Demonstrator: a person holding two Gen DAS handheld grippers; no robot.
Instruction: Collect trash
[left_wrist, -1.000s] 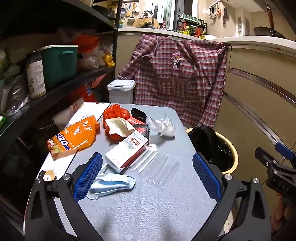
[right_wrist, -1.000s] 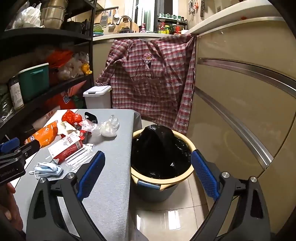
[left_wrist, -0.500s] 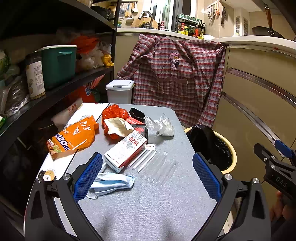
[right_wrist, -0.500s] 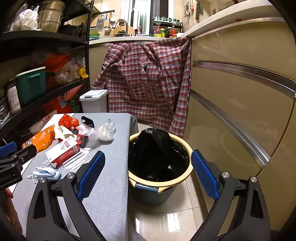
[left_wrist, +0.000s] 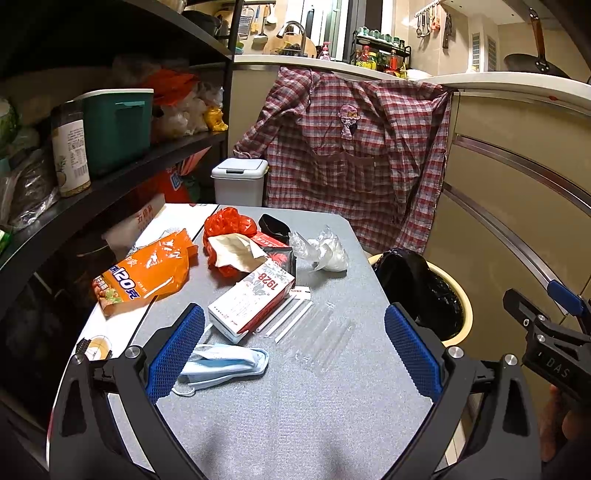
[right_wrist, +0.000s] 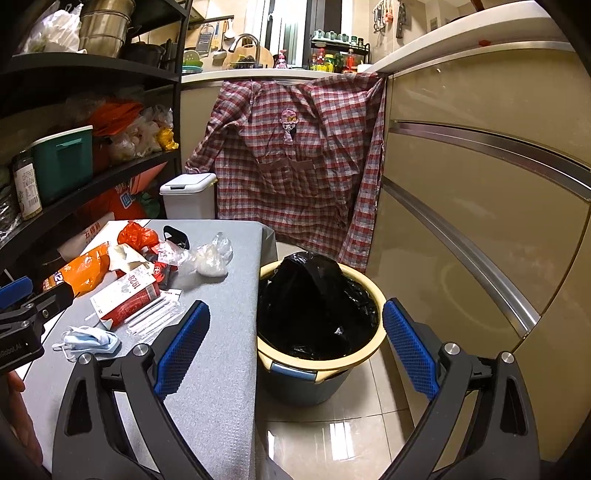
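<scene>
Trash lies on a grey table (left_wrist: 295, 406): an orange snack bag (left_wrist: 147, 271), a red plastic bag (left_wrist: 229, 225), crumpled paper (left_wrist: 236, 249), a white-and-red carton (left_wrist: 255, 301), wrapped straws (left_wrist: 291, 319), a clear plastic bag (left_wrist: 325, 249) and a blue face mask (left_wrist: 221, 363). My left gripper (left_wrist: 293, 350) hovers open above the table's near part, the mask by its left finger. My right gripper (right_wrist: 295, 341) is open, facing the yellow-rimmed bin (right_wrist: 321, 356) lined with a black bag (right_wrist: 314, 306) on the floor to the table's right.
Black shelves (left_wrist: 110, 177) with a green box (left_wrist: 118, 129) and a jar (left_wrist: 70, 147) run along the left. A plaid shirt (left_wrist: 351, 162) hangs behind the table, a small white lidded bin (left_wrist: 240, 181) beside it. Beige cabinet fronts (right_wrist: 480, 221) close the right side.
Both grippers have drifted slightly back and up, so the table and bin sit a little lower and farther in view. Nothing was picked up or let go.
</scene>
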